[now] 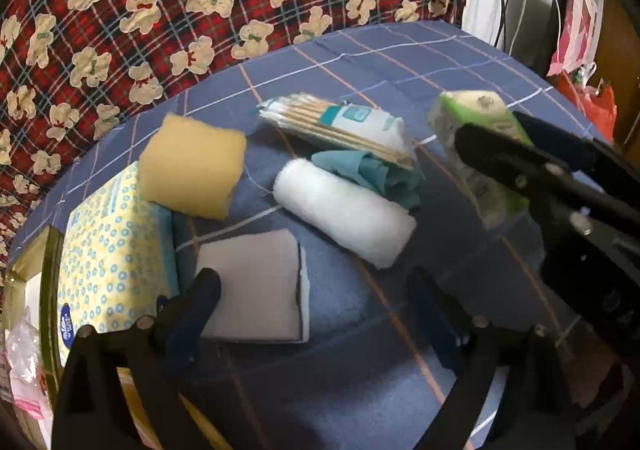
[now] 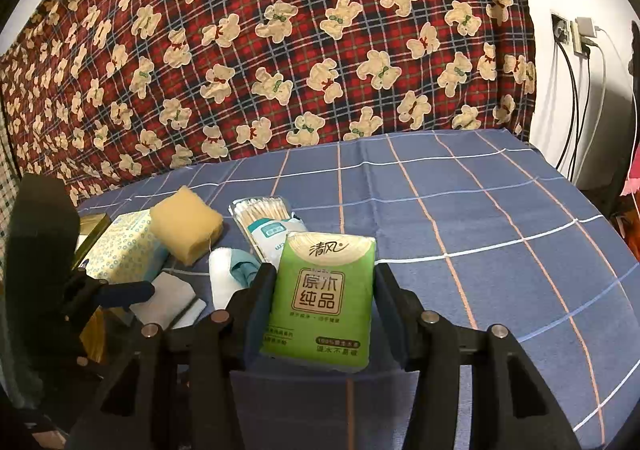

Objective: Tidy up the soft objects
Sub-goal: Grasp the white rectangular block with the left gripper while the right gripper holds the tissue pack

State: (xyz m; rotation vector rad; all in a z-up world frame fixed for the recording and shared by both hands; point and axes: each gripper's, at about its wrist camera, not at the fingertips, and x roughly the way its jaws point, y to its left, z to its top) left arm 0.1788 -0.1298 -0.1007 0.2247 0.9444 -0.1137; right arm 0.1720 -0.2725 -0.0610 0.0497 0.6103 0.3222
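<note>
Green tissue pack (image 2: pixel 320 296) sits squeezed between the right gripper (image 2: pixel 318 290) fingers, up off the blue checked cloth (image 2: pixel 480 210) — while the left gripper (image 1: pixel 316 298) gapes wide over the grey sponge pad (image 1: pixel 256 286), likely next.

Blue checked tablecloth (image 2: pixel 460 218) bears yellow sponge (image 1: pixel 192 164), tissue box (image 1: pixel 116 254), white roll (image 1: pixel 344 214), grey pad (image 1: pixel 256 286)
</note>
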